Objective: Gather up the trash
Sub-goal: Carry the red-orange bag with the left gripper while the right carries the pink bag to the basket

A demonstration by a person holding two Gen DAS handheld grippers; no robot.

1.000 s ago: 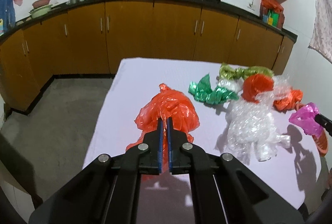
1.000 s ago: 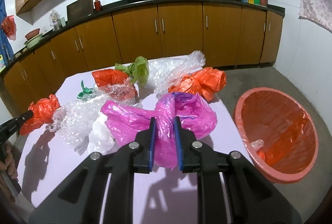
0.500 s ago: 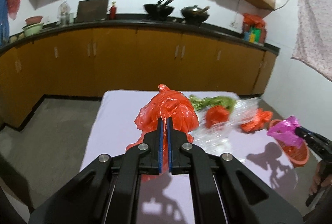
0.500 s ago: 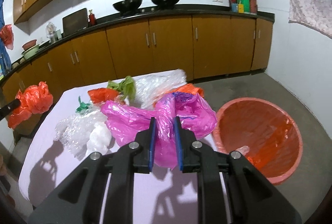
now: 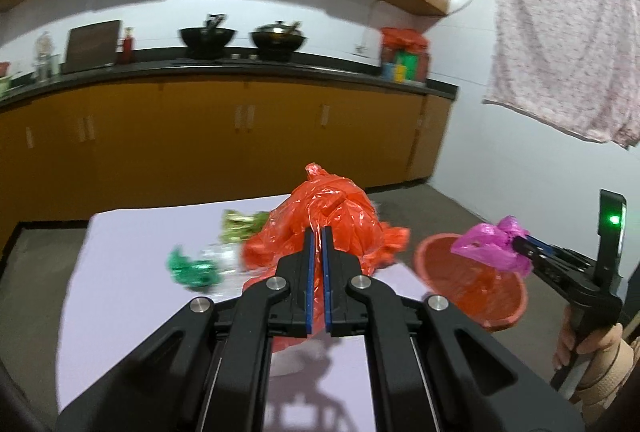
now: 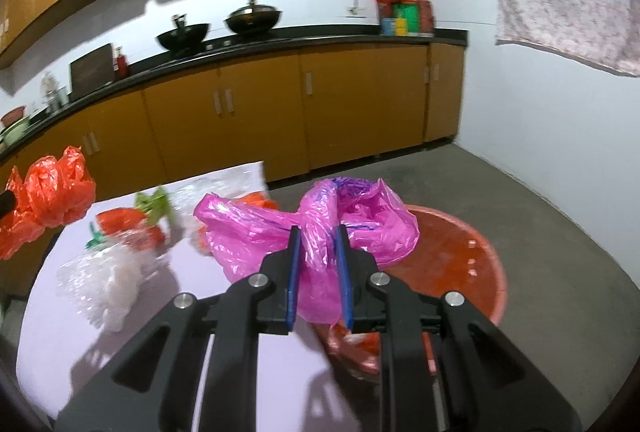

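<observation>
My left gripper [image 5: 317,232] is shut on an orange plastic bag [image 5: 332,208] and holds it in the air above the white table [image 5: 120,272]; the bag also shows in the right wrist view [image 6: 52,192] at the far left. My right gripper [image 6: 318,232] is shut on a pink plastic bag [image 6: 312,216] and holds it above the near rim of the round orange bin [image 6: 472,256]. In the left wrist view the pink bag [image 5: 492,244] hangs over the bin [image 5: 472,284] at the right.
On the table lie clear bubble wrap [image 6: 104,276], a green wrapper [image 5: 192,268], a yellow-green bag [image 5: 240,224] and more orange plastic [image 6: 128,224]. Brown cabinets [image 5: 240,136] line the back wall. The bin stands on the grey floor to the right of the table.
Both grippers have lifted and swung to the right with their bags. The pink bag has moved from over the table to over the bin. The orange bag has left the table surface.
</observation>
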